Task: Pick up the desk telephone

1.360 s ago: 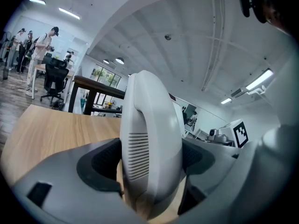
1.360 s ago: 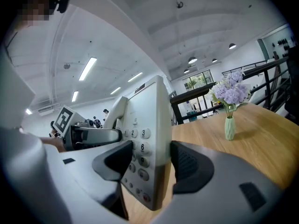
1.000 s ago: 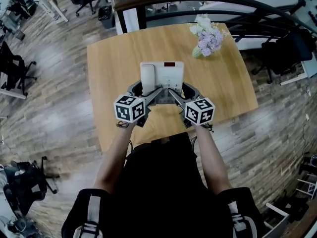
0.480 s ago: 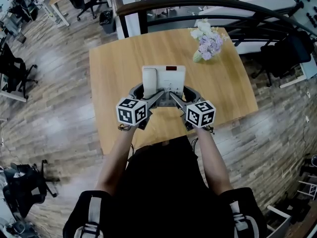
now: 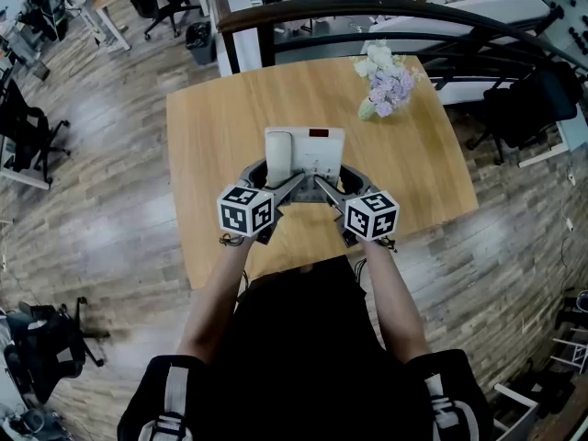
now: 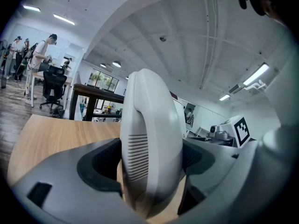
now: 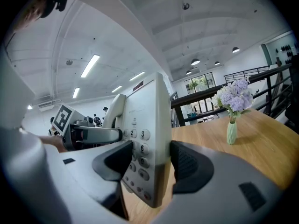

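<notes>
The white desk telephone [image 5: 305, 150] is over the middle of the wooden table [image 5: 211, 118], its handset on the left. My left gripper [image 5: 278, 175] is shut on the handset side. In the left gripper view the handset [image 6: 152, 139] fills the gap between the jaws of the left gripper [image 6: 152, 171]. My right gripper [image 5: 329, 176] is shut on the keypad side. In the right gripper view the telephone's keypad edge [image 7: 145, 143] is clamped in the right gripper [image 7: 150, 164]. Whether the base touches the table is not visible.
A small green vase of lilac and white flowers [image 5: 384, 81] stands at the table's far right, also the vase [image 7: 232, 129] in the right gripper view. A dark railing [image 5: 367, 12] runs behind the table. Office chairs [image 5: 23, 122] stand on the wooden floor to the left.
Both grippers keep their hold on the telephone. The telephone, table and grippers sit slightly lower and further right in the head view than a second ago.
</notes>
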`<act>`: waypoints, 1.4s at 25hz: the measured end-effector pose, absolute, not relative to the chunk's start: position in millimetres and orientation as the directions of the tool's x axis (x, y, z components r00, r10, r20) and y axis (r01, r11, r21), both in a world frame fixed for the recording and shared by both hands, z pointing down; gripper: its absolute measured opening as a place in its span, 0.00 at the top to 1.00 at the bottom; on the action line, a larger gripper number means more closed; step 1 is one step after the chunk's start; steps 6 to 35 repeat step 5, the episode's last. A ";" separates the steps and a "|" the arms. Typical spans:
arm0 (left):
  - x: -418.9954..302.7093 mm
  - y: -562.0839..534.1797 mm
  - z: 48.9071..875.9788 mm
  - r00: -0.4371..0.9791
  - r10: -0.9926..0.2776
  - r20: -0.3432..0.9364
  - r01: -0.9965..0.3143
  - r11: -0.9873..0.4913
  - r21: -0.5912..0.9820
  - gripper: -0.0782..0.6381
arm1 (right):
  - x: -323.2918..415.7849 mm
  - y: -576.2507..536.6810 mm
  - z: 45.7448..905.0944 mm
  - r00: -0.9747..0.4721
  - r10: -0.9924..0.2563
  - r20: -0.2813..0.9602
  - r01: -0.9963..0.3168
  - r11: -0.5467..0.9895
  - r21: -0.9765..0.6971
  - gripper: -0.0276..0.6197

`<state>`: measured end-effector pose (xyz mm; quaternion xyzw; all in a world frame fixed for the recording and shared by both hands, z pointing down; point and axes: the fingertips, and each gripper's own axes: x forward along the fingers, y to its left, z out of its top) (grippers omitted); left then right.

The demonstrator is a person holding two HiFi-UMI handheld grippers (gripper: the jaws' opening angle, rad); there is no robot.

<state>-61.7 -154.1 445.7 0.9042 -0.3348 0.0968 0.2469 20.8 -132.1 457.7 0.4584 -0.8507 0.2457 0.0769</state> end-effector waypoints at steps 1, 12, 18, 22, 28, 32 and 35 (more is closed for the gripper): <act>-61.7 -154.4 445.9 0.757 -0.557 0.342 -0.653 -0.654 0.382 0.34 | 20.8 -132.4 457.9 -0.568 -0.741 0.357 -0.818 0.459 -0.348 0.54; -61.9 -155.5 445.4 0.756 -0.559 0.341 -0.654 -0.653 0.381 0.34 | 20.3 -133.6 458.5 -0.570 -0.739 0.358 -0.816 0.459 -0.351 0.54; -61.9 -155.5 445.4 0.756 -0.559 0.341 -0.654 -0.653 0.381 0.34 | 20.3 -133.6 458.5 -0.570 -0.739 0.358 -0.816 0.459 -0.351 0.54; -61.9 -155.5 445.4 0.756 -0.559 0.341 -0.654 -0.653 0.381 0.34 | 20.3 -133.6 458.5 -0.570 -0.739 0.358 -0.816 0.459 -0.351 0.54; -61.9 -155.5 445.4 0.756 -0.559 0.341 -0.654 -0.653 0.381 0.34 | 20.3 -133.6 458.5 -0.570 -0.739 0.358 -0.816 0.459 -0.351 0.54; -61.9 -155.5 445.4 0.756 -0.559 0.341 -0.654 -0.653 0.381 0.34 | 20.3 -133.6 458.5 -0.570 -0.739 0.358 -0.816 0.459 -0.351 0.54; -61.9 -155.5 445.4 0.756 -0.559 0.341 -0.654 -0.653 0.381 0.34 | 20.3 -133.6 458.5 -0.570 -0.739 0.358 -0.816 0.459 -0.351 0.54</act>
